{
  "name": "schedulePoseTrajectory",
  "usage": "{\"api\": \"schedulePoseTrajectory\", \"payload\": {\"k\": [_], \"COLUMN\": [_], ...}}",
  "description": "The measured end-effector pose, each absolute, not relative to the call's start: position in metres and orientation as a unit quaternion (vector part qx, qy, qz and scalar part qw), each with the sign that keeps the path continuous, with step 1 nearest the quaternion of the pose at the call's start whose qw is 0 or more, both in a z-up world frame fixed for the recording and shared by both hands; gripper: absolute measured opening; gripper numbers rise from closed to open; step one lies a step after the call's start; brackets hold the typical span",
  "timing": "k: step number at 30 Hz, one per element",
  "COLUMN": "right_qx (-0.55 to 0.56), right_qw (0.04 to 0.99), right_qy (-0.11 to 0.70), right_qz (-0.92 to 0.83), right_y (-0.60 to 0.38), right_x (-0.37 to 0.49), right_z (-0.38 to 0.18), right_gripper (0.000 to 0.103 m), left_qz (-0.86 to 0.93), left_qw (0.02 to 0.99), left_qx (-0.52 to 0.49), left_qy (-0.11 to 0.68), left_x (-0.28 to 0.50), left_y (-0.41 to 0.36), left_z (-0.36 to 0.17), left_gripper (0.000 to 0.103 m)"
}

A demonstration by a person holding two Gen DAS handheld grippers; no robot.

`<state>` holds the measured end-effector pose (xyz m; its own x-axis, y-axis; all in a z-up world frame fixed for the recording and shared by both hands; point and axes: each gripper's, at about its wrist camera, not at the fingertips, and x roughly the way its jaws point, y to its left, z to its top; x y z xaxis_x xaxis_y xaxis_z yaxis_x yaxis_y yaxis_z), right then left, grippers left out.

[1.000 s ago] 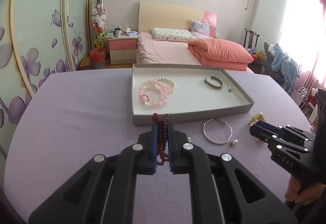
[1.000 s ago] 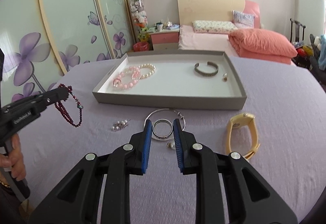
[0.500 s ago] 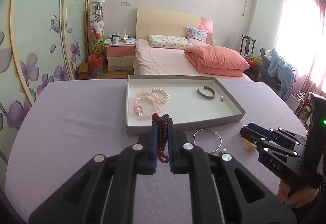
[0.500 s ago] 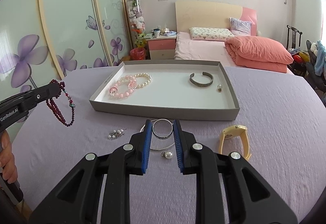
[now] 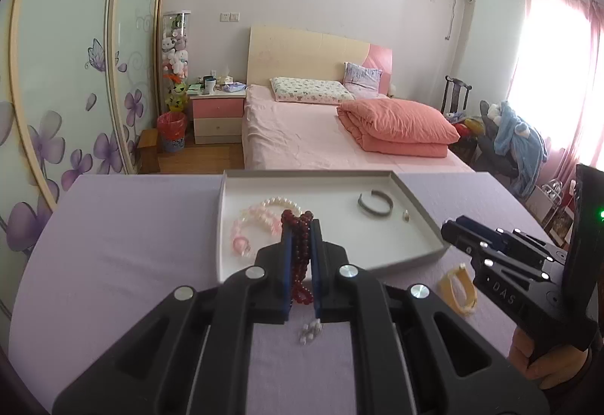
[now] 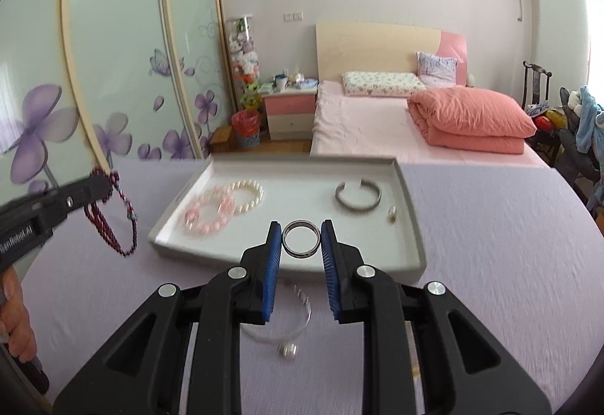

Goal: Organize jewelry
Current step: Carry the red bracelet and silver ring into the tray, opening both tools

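Both my grippers carry jewelry above the purple table [image 6: 490, 245].

My left gripper [image 5: 301, 232] clamps the dark red bead bracelet [image 5: 300, 252]; my right gripper [image 6: 301, 238] pinches the dark ring [image 6: 301, 239] over the tray's [image 6: 413, 226] near rim.
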<state>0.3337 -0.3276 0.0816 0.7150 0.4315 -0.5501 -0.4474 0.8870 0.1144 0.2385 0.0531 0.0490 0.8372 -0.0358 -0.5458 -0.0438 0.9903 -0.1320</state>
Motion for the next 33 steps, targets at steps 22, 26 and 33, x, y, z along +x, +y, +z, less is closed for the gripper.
{"api": "schedulePoseTrajectory", "payload": {"k": [22, 26, 33], "right_qx": [0.0, -0.005, -0.007], "right_qw": [0.909, 0.908, 0.906], "right_qy": [0.372, 0.38, 0.384], "right_qz": [0.188, 0.179, 0.175], "right_y": [-0.297, -0.295, -0.292], "right_x": [0.435, 0.438, 0.44], "right_z": [0.016, 0.008, 0.008], "right_gripper": [0.022, 0.023, 0.024], "left_qz": [0.0, 0.0, -0.006], "left_qw": [0.942, 0.941, 0.94], "left_qx": [-0.1, -0.103, -0.101], "left_qy": [0.319, 0.322, 0.325], "left_x": [0.366, 0.372, 0.375], "left_y": [0.053, 0.057, 0.057], "left_z": [0.012, 0.004, -0.003], "left_gripper": [0.009, 0.009, 0.009]}}
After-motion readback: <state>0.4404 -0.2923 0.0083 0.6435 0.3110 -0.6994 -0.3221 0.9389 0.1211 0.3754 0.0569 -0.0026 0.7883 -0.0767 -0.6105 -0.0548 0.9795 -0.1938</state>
